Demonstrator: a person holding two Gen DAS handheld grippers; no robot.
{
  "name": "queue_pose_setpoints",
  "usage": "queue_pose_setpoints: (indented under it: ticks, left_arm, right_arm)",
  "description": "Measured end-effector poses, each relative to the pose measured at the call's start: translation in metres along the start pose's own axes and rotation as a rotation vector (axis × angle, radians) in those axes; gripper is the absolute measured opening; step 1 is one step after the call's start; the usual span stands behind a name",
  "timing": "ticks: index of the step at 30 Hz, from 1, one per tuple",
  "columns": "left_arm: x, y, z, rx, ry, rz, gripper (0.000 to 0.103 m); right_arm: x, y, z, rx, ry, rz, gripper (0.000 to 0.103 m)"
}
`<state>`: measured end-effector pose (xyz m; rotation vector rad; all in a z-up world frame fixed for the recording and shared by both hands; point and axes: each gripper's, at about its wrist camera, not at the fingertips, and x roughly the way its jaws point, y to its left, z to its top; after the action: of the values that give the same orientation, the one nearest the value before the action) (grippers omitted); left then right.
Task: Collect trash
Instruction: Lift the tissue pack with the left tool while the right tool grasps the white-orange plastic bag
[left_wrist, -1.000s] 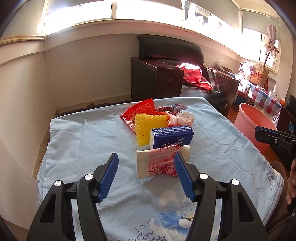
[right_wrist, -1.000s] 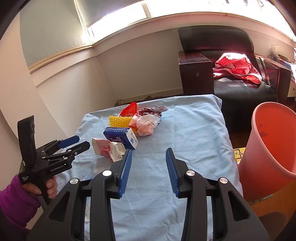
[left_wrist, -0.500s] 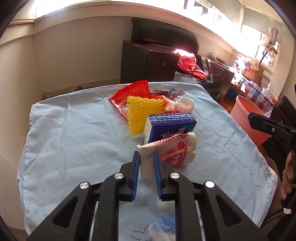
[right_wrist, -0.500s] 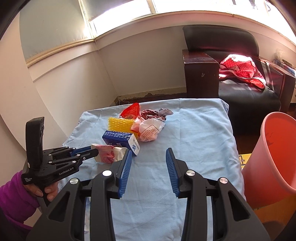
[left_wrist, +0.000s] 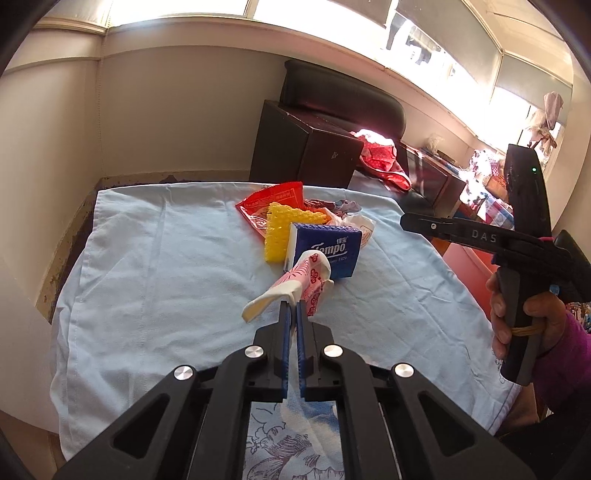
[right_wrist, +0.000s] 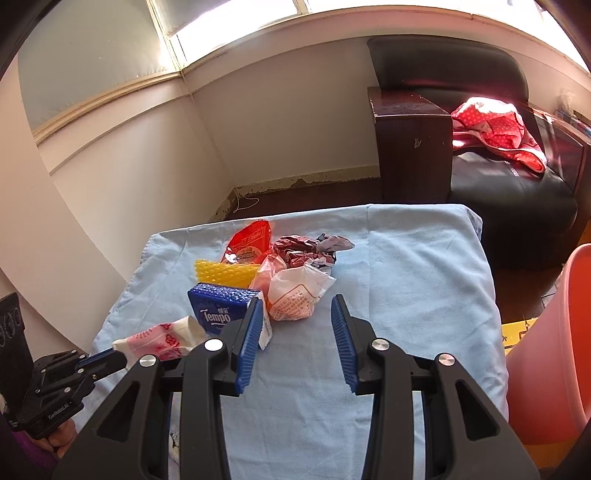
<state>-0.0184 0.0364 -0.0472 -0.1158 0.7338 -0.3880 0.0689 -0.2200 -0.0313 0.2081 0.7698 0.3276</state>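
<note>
Jaws of my left gripper (left_wrist: 291, 314) pinch the pink floral tissue pack (left_wrist: 301, 286) at frame center, lifted beside the blue Tempo pack (left_wrist: 325, 251); my right gripper (right_wrist: 297, 325) gapes wide, holding nothing.

I see a pink-and-white flowered wrapper (left_wrist: 300, 286) beside the blue Tempo tissue pack (left_wrist: 325, 251), a yellow bumpy sheet (left_wrist: 282, 230) behind it, all on pale blue cloth (left_wrist: 166, 266).

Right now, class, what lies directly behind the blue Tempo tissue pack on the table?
Behind the blue Tempo tissue pack lies a yellow bumpy sheet, and behind that a red wrapper. The pack covers the sheet's near edge, so what lies under it cannot be seen.
</note>
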Motion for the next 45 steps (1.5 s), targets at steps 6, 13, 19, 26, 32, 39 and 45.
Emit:
queue_pose_setpoints:
  ticks: [6,13,19,26,32,39,45]
  left_arm:
    - [-0.007,0.008,0.000,-0.035,0.000,0.024,0.003]
    - [-0.001,0.008,-0.001,-0.039,0.017,0.017,0.003]
    - [-0.004,0.003,-0.001,-0.041,0.013,0.021,0.003]
    - [-0.014,-0.004,0.001,-0.037,-0.017,0.030,0.003]
    - [-0.023,-0.022,0.007,-0.008,-0.062,0.024,0.003]
    - [-0.029,-0.053,0.013,0.042,-0.109,-0.004,0.003]
    - [-0.035,-0.072,0.012,0.065,-0.127,-0.020,0.003]
  right_arm:
    - [0.036,-0.012,0.008,0.054,0.062,0.034,0.039]
    - [0.068,-0.027,0.009,0.167,0.136,0.098,0.039]
    - [0.062,-0.011,0.009,0.075,0.100,0.078,0.020]
    - [0.034,0.004,0.006,-0.010,0.035,0.030,0.010]
    - [-0.019,0.013,-0.003,-0.068,-0.064,-0.035,0.009]
    - [-0.075,0.009,-0.028,-0.098,-0.124,-0.102,0.009]
    - [-0.079,-0.009,-0.048,-0.031,-0.058,-0.062,0.010]
